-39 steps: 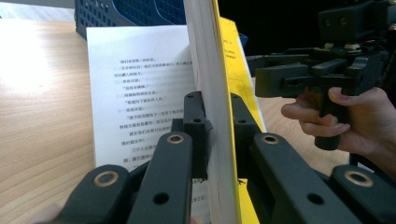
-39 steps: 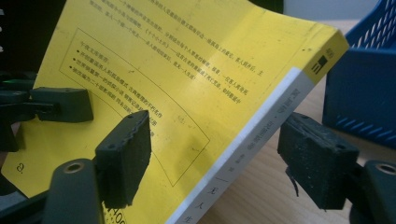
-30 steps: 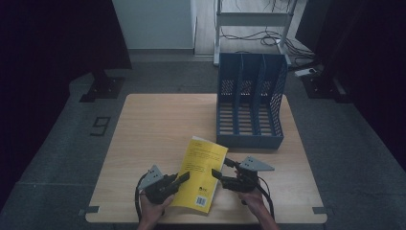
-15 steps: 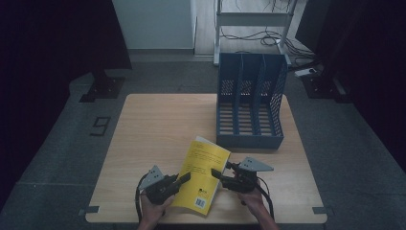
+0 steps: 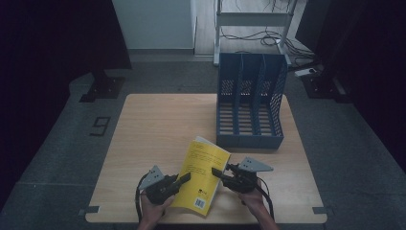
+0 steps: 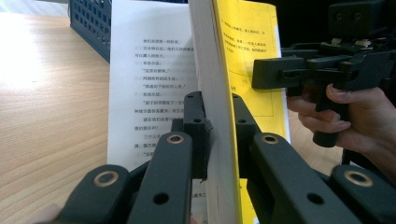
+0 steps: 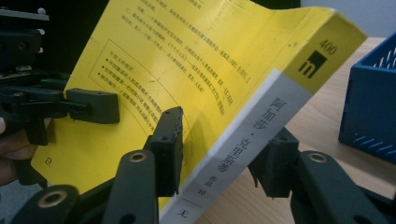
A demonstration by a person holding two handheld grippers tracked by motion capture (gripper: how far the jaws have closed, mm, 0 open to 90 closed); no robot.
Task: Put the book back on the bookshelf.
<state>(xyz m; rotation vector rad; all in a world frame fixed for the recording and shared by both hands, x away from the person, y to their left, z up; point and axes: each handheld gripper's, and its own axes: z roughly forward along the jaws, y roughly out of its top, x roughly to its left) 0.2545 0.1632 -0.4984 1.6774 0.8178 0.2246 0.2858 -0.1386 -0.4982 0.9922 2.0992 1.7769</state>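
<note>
High view: blue file rack (image 5: 250, 108) stands at the table's (image 5: 158, 124) far side, slots bare. Near it, yellow book (image 5: 200, 173) — left gripper (image 5: 178, 181) pinches its pages, right gripper's (image 5: 219, 172) jaws, just closing, straddle its spine.

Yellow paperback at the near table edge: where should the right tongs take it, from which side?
Grip the yellow paperback book at its white spine, coming from the right tongs' side. The spine faces them, and the left tongs already clamp the page edge opposite.
</note>
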